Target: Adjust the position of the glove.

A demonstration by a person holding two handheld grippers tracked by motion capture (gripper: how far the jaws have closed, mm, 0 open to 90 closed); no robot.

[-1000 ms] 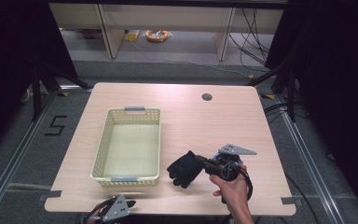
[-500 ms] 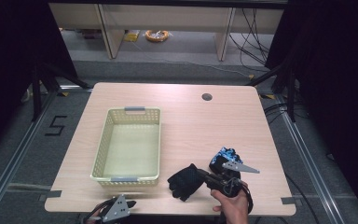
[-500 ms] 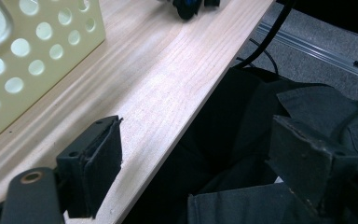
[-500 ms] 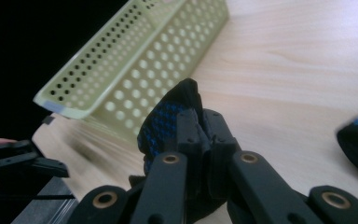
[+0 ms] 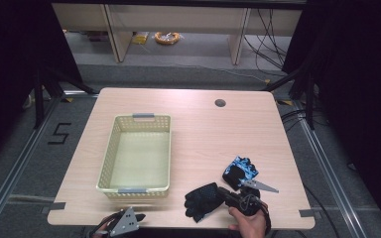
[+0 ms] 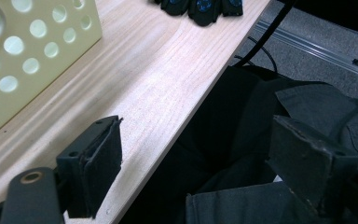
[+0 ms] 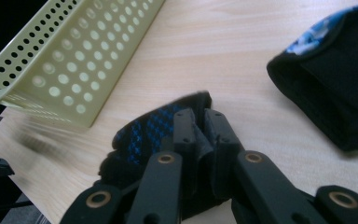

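Pinching the cuff end of a black glove [image 5: 203, 200], the right gripper [image 5: 230, 195] sits low at the near edge of the table [image 5: 198, 124], held by a hand [image 5: 250, 224] coming in from the bottom of the high view. Right gripper view: both jaws pressed together on a fold of the glove [image 7: 144, 133], black fabric with blue pattern, lying flat on the wood. Glove fingers point left, toward the near right corner of the basket [image 5: 136, 153] but apart from it.

Second glove [image 5: 239, 171], black with light blue print, lies just behind and to the right of the gripper, near it; can't tell if it touches the grey plate. Same glove shows in the right gripper view [image 7: 335, 88], open cuff facing the jaws.

Left gripper [image 5: 138, 216] at the near table edge, below the basket's front wall. Left gripper view: jaws spread wide, nothing between them, one jaw over the table edge, the other over dark cloth below. Basket wall [image 6: 32, 51] at upper left there, glove fingertips [image 6: 200, 5] at the top.

Basket is cream plastic, perforated, grey handles, on the left half of the table.
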